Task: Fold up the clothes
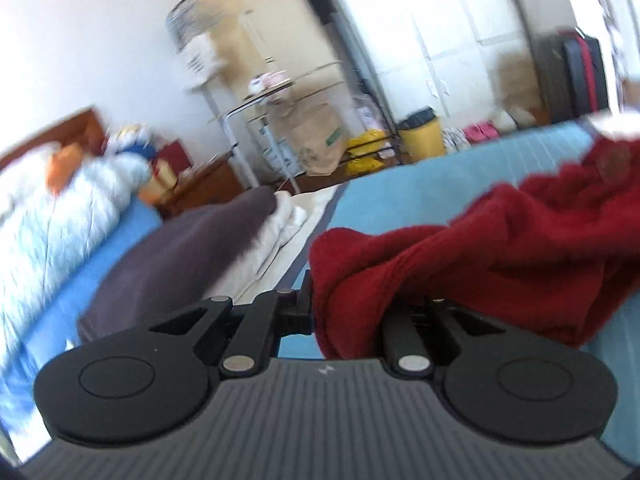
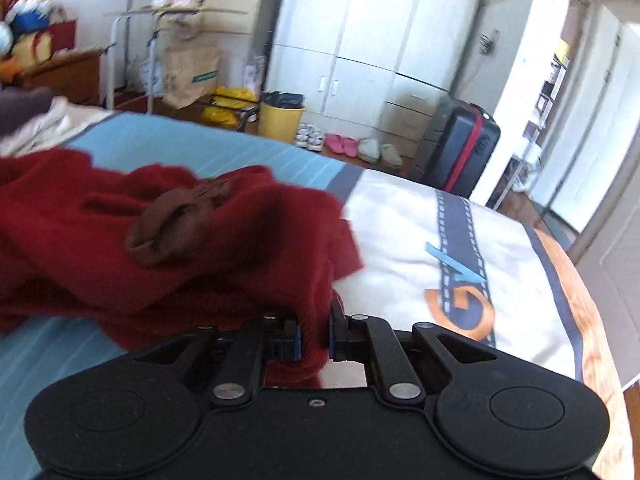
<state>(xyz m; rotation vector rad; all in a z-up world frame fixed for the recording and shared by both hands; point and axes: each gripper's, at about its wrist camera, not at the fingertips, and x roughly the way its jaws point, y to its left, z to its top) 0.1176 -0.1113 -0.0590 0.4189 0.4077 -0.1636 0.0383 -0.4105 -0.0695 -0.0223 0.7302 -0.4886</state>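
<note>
Now, L gripper (image 1: 320, 308) pinching red sweater (image 1: 480, 256) edge, R gripper (image 2: 314, 336) clamped on same sweater

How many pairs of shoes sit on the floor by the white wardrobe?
3: white sneakers beside the yellow bin, pink clogs next, then pale slippers nearest the black suitcase. The bed may hide more.
</note>
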